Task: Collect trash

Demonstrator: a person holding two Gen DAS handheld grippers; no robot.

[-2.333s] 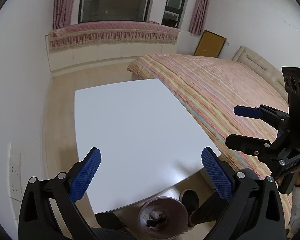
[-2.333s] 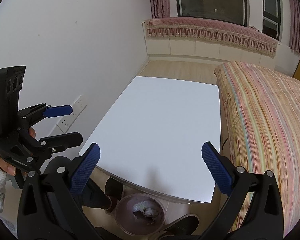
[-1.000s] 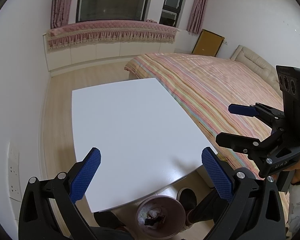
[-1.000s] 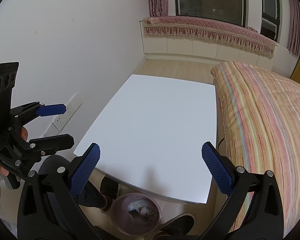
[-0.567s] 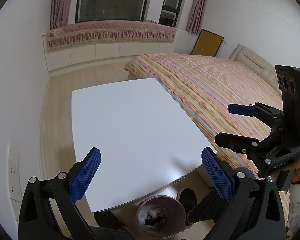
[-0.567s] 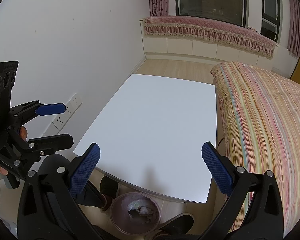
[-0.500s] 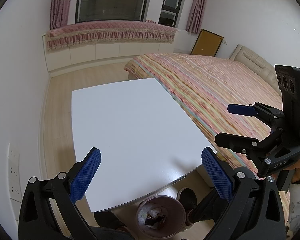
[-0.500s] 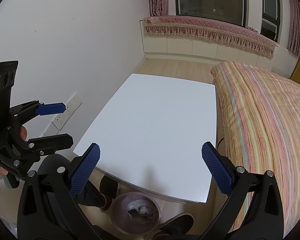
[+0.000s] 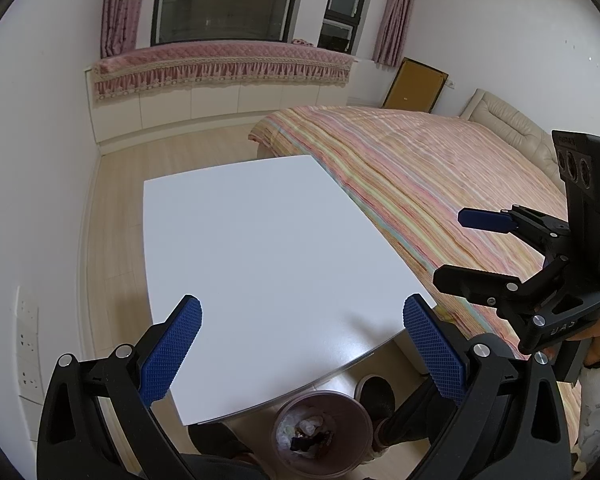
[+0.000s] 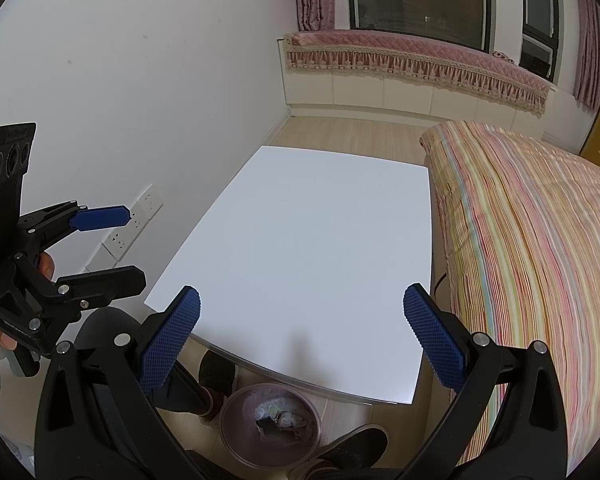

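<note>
a white rectangular counter (image 9: pixel 260 240) stands on a pale wood floor (image 9: pixel 112 216), its right edge just beside a bed (image 9: pixel 440 168) with a striped cover. a round bin (image 10: pixel 270 424) holding trash stands on the floor at the counter's near edge.

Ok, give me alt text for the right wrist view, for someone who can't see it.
The right gripper, open and holding nothing, hovers over the near edge of a bare white table, with a pink bin of crumpled trash on the floor below. The left gripper, also open, is at left near the wall; a striped bed is at right.
</note>
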